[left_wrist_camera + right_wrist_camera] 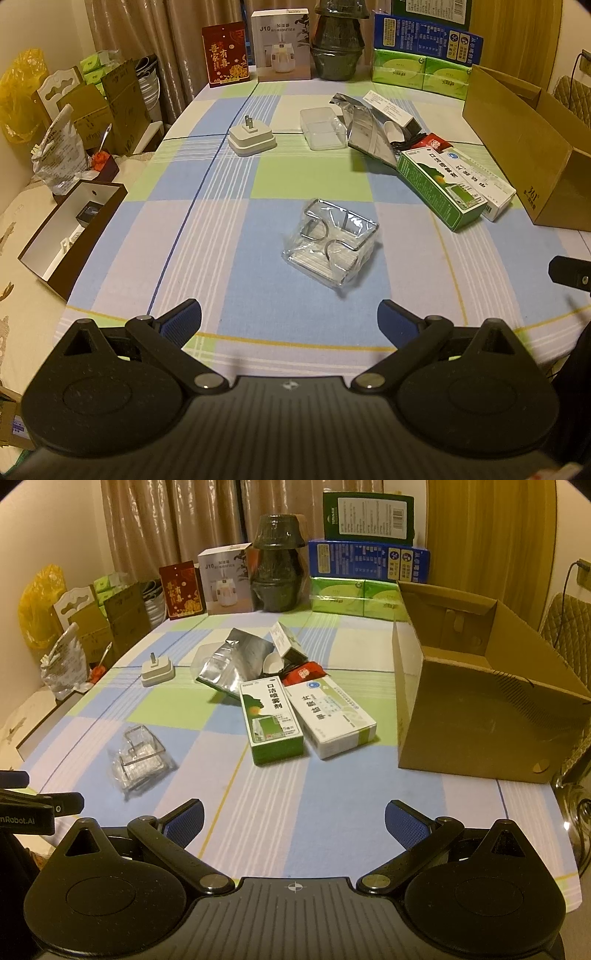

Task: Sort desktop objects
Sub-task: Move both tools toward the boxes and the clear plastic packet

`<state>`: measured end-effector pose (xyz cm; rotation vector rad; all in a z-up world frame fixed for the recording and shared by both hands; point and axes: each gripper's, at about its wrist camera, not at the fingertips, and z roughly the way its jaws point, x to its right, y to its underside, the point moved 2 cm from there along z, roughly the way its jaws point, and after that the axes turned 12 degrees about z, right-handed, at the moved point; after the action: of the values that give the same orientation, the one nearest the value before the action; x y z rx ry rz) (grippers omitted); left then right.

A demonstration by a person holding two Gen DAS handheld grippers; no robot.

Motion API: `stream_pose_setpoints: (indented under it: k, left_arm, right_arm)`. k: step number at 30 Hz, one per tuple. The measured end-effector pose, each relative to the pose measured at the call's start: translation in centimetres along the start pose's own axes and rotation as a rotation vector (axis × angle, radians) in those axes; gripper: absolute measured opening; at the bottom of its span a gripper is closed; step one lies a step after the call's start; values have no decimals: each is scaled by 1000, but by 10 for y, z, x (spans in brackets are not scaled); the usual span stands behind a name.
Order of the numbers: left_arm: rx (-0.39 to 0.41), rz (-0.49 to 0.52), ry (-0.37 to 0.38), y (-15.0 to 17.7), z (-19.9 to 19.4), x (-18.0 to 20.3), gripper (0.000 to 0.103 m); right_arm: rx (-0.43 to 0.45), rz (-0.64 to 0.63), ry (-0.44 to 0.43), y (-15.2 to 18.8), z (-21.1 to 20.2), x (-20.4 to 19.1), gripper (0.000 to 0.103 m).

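Left wrist view: left gripper (289,320) fingers spread, empty, lined up on clear packet (331,246) at 12 o'clock; right gripper (294,822) spread, facing green box (271,720).

On my worktop (332,812) I count: 2 medicine boxes (271,716) (330,716), 1 plug adapter (157,670), 1 foil pouch (236,664), 1 cardboard box (480,709), 1 clear wrapped pack (140,764).

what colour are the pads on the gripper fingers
Blue, on both the left gripper and the right gripper; clearest in the right wrist view.
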<state>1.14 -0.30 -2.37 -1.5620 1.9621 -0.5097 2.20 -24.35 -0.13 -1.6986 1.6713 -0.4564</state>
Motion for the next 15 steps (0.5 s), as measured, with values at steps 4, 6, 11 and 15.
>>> stream_pose_setpoints:
  k: [4, 6, 11, 15]
  left_arm:
    - [-1, 1, -1, -2, -1, 0, 100]
    - [-1, -1, -1, -2, -2, 0, 100]
    - [-1, 0, -1, -3, -3, 0, 100]
    - [4, 5, 0, -4, -5, 0, 100]
  right_arm:
    - [0, 0, 0, 0, 0, 0, 101]
    - [0, 0, 0, 0, 0, 0, 101]
    - [-2, -5, 0, -1, 1, -1, 101]
    - [1, 2, -4, -1, 1, -1, 101]
